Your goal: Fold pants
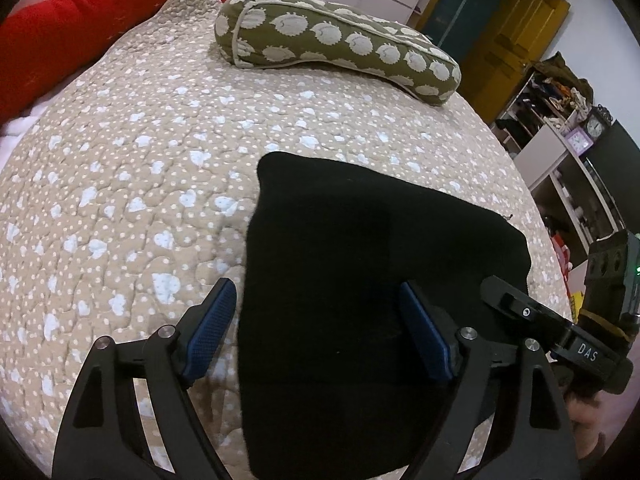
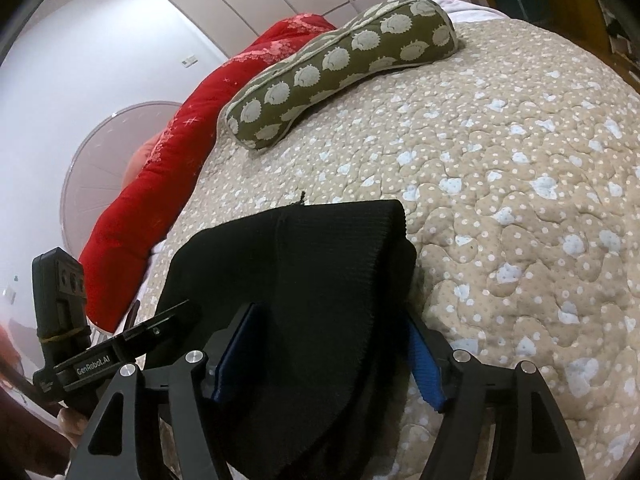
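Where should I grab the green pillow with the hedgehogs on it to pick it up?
Probably around the narrow middle of the green hedgehog pillow, coming down from above across its length. It lies flat on the quilted bedspread, long and sausage-like, so the waist likely fits between fingers better than the fat ends.

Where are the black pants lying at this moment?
The black pants lie folded on the beige quilt, low in both wrist views, nearer than the green pillow.
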Demonstrator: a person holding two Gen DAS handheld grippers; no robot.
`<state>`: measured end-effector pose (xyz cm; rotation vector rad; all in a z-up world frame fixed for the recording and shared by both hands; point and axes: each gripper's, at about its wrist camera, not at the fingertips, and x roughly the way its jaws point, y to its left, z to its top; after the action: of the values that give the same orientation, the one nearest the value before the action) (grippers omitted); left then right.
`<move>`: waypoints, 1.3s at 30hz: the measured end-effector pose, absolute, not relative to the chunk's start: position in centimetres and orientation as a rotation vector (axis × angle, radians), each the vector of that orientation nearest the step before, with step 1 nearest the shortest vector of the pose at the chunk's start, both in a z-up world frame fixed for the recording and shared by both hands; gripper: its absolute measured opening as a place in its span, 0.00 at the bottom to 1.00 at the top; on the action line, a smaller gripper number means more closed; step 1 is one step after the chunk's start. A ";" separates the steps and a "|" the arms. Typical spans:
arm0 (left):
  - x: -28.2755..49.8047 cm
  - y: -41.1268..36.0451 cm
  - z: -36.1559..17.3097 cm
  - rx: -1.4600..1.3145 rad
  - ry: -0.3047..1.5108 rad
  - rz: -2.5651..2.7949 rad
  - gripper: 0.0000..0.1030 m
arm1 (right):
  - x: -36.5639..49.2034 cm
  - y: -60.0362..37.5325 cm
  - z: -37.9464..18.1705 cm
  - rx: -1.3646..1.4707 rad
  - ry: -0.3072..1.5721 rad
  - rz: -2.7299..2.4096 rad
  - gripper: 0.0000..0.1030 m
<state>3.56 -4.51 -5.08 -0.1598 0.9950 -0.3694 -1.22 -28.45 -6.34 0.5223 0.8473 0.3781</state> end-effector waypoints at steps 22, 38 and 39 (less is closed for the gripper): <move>3.7 -4.4 -0.9 -0.126 0.882 -0.356 0.49 | -1.1 -26.3 0.7 0.380 0.700 0.426 0.36; 11.8 -2.8 -3.3 -0.081 0.969 -0.226 0.51 | 9.2 -26.7 -3.3 0.394 0.860 0.284 0.41; 11.8 -2.6 -3.2 -0.085 0.971 -0.233 0.51 | 8.8 -27.3 -2.9 0.407 0.849 0.275 0.41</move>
<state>11.79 -2.57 -3.18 -0.0846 0.9710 -0.2329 8.83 -27.28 -2.86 0.4072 0.8489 0.2752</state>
